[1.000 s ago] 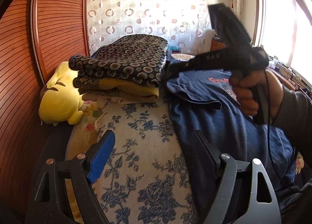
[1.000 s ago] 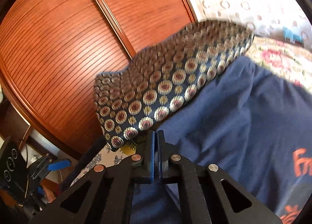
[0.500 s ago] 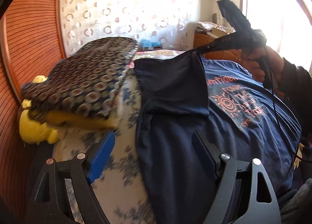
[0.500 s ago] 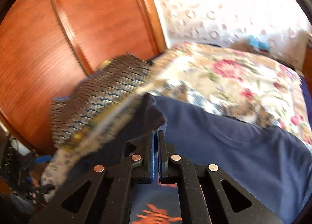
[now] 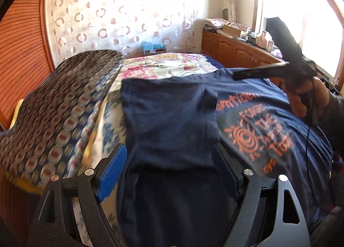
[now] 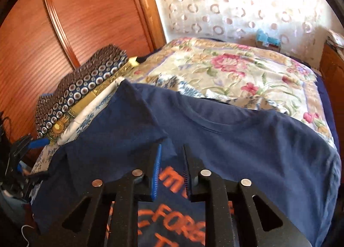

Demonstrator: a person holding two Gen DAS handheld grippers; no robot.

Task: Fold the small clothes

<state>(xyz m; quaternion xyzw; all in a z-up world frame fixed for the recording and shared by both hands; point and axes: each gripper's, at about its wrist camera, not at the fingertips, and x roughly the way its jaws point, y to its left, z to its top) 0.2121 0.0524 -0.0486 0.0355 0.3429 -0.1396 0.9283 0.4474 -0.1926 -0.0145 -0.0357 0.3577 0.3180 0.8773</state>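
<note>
The left gripper tilts down over the near part of a navy T-shirt, its jaws standing wide apart with nothing pinched; the cloth lies under them, not between the pads. The right gripper also angles downward, above the shirt's chest print; its jaws have just been opening and now stand a little apart, with no fabric between them. In the left wrist view the person's right hand holds that gripper from behind, sleeve at the picture's edge. There is one T-shirt, spread face up on the bed, with orange lettering and one side folded in over the front, its short sleeve lying across the body. Beside it, toward the wooden wall, sits one stack of folded textiles, the topmost patterned with small rings. The bed carries a blue-flowered sheet and a pink-flowered cover. Behind hangs a pale curtain with ring motifs; a slatted wooden panel runs along one side, a wooden cabinet stands under a bright window.
</note>
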